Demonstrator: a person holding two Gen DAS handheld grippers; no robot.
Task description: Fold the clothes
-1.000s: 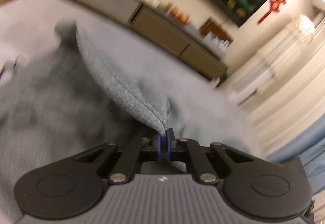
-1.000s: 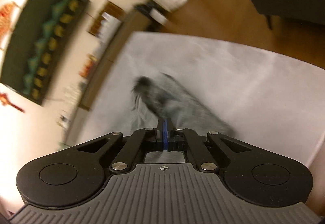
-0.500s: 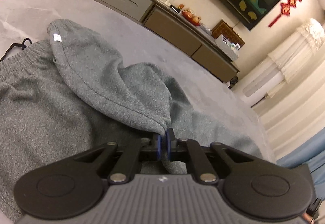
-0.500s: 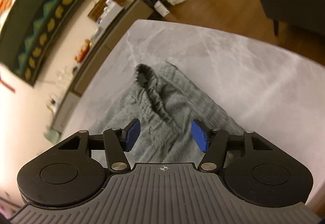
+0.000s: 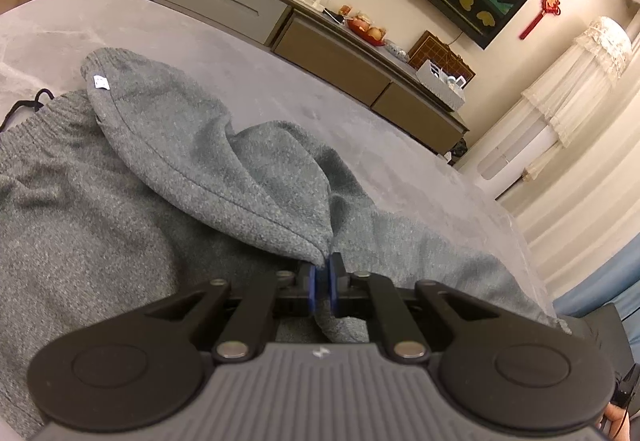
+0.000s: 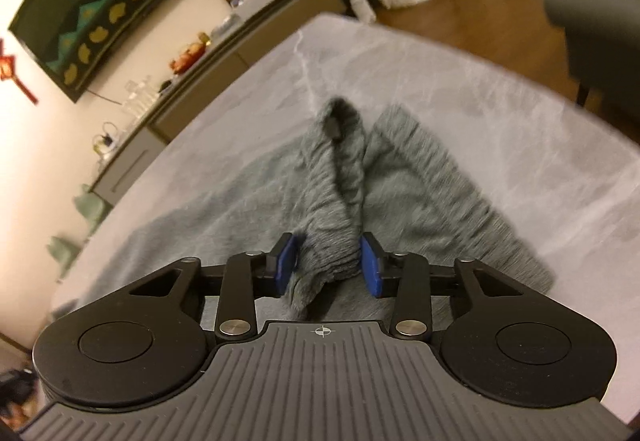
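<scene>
Left wrist view: we are working mid-fold on the grey sweatpants, which are lying rumpled on the grey table, waistband and drawstring toward nine o'clock. The left tool is clenched on a thin fold of the fabric, a hem edge rising from between the blue pads toward eleven o'clock. It is pointing downward at a moderate slant toward the cloth.

In the right wrist view the right tool is standing half parted, and its jaws have just been closing. A bunched ridge of the sweatpants is lying between the pads, running toward twelve o'clock. The right pad looks to be at the cloth's edge; the left pad appears just clear, so we judge it not yet gripping. This view is slightly blurred.

Judgement: we are re-gripping before the next fold. The next move calls for the right tool to close fully on the ridge, then both tools lifting together to carry the cloth over.
</scene>
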